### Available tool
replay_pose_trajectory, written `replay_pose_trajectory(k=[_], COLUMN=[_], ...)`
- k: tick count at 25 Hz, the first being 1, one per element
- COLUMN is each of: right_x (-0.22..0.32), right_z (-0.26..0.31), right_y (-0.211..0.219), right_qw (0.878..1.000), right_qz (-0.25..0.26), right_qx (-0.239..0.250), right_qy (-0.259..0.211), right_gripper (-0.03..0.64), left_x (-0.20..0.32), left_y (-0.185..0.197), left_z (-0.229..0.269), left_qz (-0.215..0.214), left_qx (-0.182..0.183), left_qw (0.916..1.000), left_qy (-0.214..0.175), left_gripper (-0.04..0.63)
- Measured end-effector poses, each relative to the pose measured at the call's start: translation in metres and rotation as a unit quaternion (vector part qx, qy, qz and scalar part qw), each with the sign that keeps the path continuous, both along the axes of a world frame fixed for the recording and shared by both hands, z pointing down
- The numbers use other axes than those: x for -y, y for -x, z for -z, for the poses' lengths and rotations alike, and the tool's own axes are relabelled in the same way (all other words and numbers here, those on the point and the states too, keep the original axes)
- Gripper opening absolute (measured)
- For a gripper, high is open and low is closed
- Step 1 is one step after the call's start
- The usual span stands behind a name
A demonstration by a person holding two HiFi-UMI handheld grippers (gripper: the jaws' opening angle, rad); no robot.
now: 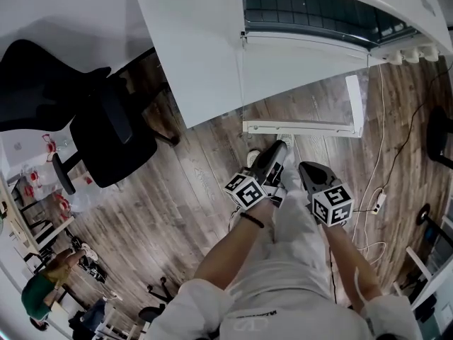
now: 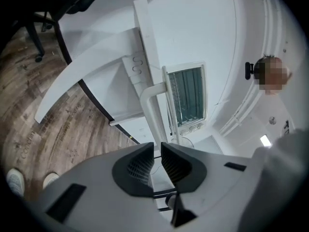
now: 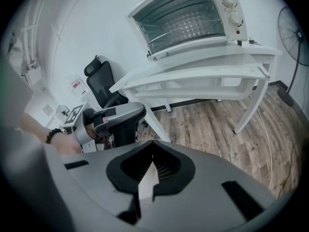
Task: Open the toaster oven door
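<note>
The white toaster oven (image 3: 186, 16) stands on a white desk (image 3: 203, 76) with its glass door closed and its knobs (image 3: 231, 6) at the right. It shows from above as dark glass (image 1: 318, 13), and from below as the same oven (image 2: 188, 94). Both grippers hang low in front of the desk, well short of the oven. My left gripper (image 1: 276, 154) (image 2: 157, 151) has a narrow gap between its pads and nothing in it; it also shows as the left gripper (image 3: 113, 117). My right gripper (image 1: 308, 170) (image 3: 153, 144) has its tips together and is empty.
A black office chair (image 1: 85, 112) (image 3: 99, 79) stands left of the desk. A standing fan (image 3: 294, 33) is at the far right. Cables and a power strip (image 1: 381, 200) lie on the wood floor right of my legs. A person (image 1: 42, 289) sits far off at the lower left.
</note>
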State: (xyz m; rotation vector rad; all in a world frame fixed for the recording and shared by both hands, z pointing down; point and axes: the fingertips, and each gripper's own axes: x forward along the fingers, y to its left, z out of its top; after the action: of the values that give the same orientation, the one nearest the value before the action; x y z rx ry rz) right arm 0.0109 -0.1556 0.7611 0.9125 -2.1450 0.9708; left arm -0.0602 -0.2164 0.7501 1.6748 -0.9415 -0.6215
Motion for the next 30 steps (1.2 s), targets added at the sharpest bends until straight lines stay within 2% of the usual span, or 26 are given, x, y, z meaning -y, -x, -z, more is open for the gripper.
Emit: replay_pose_trajectory(k=[3, 5, 6, 8, 10, 12, 13, 15, 19, 23, 30], right_x=[-0.008, -0.012, -0.014, -0.019, -0.022, -0.025, -0.027, -0.031, -0.046, -0.061, -0.117], right_z=[0.018, 0.031, 0.038, 0.053, 0.068, 0.083, 0.091, 0.106, 0.130, 0.159, 0.210], right_y=[-0.008, -0.016, -0.019, -0.027, -0.033, -0.041, -0.045, -0.050, -0.056, -0.086, -0.133], right_qw=[1.000, 0.999, 0.999, 0.998, 0.998, 0.997, 0.996, 0.995, 0.993, 0.988, 0.979], right_qz=[-0.014, -0.025, -0.030, -0.037, -0.039, -0.041, -0.043, -0.042, -0.035, -0.028, -0.014], right_qx=[-0.003, -0.004, -0.005, -0.007, -0.012, -0.012, -0.011, -0.009, -0.006, 0.010, 0.049], right_qy=[-0.011, -0.021, -0.027, -0.040, -0.054, -0.069, -0.076, -0.090, -0.114, -0.154, -0.199], right_gripper=[0.017, 0.017, 0.017, 0.017, 0.017, 0.017, 0.017, 0.017, 0.017, 0.017, 0.017], left_x=[-0.015, -0.023, -0.028, -0.037, -0.045, -0.051, -0.054, -0.062, -0.085, -0.112, -0.179], left_y=[0.011, 0.018, 0.021, 0.026, 0.029, 0.029, 0.027, 0.024, 0.017, -0.018, -0.070], left_z=[0.018, 0.035, 0.045, 0.067, 0.093, 0.122, 0.138, 0.167, 0.205, 0.241, 0.299], left_qz=[-0.023, -0.042, -0.052, -0.069, -0.078, -0.076, -0.071, -0.057, -0.042, -0.013, 0.031], left_qx=[0.058, 0.127, 0.168, 0.251, 0.329, 0.386, 0.402, 0.419, 0.424, 0.438, 0.453], left_qw=[0.9976, 0.9891, 0.9813, 0.9584, 0.9284, 0.9006, 0.8906, 0.8792, 0.8736, 0.8605, 0.8457], left_qy=[-0.028, -0.061, -0.078, -0.117, -0.154, -0.186, -0.200, -0.220, -0.235, -0.260, -0.280], left_gripper=[0.017, 0.009, 0.008, 0.008, 0.008, 0.008, 0.008, 0.008, 0.008, 0.008, 0.008])
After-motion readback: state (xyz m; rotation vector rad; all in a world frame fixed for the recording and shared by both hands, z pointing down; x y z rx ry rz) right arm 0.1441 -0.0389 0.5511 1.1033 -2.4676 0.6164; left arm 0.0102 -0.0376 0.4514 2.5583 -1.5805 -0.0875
